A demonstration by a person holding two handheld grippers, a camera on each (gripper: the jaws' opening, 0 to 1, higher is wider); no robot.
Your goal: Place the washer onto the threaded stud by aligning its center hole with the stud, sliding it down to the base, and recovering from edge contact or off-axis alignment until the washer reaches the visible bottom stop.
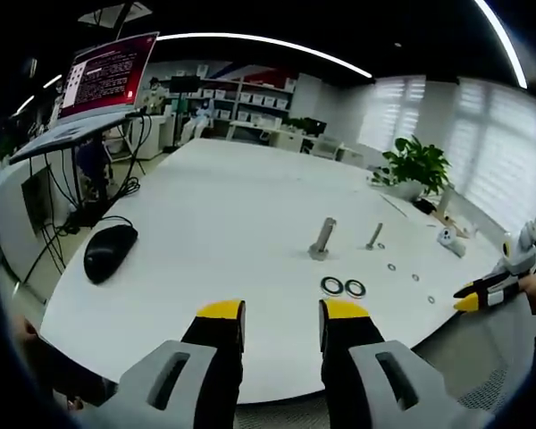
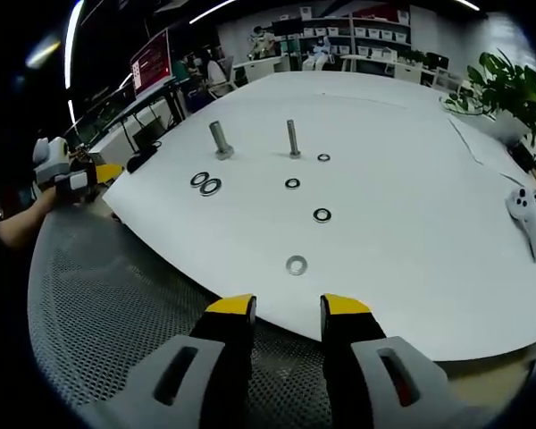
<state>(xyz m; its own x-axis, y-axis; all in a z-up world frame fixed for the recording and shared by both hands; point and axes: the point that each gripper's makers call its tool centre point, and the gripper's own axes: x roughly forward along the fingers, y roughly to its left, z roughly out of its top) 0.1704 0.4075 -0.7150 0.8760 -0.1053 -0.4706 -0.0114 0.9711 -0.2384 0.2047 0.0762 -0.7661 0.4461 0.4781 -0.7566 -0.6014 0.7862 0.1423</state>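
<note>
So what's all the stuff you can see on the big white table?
Table: one, white, under everything.
Studs: two, grey, upright mid-table, a thick one and a thin one.
Washers: six; a dark touching pair near the thick stud, three small dark ones spread out beyond the thin stud, one pale nearest the right claw.
Mouse: one, black, left part of the table.
Plant: one, green, far edge.
Controller: one, white, right side.
Laptop: one, red screen, beside the table.
Left claw: yellow tips, open.
Right claw: yellow tips, open.

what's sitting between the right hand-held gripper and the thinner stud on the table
In the right gripper view, three washers lie between the right hand-held gripper and the thin stud: a pale one nearest, then two dark ones.
</note>
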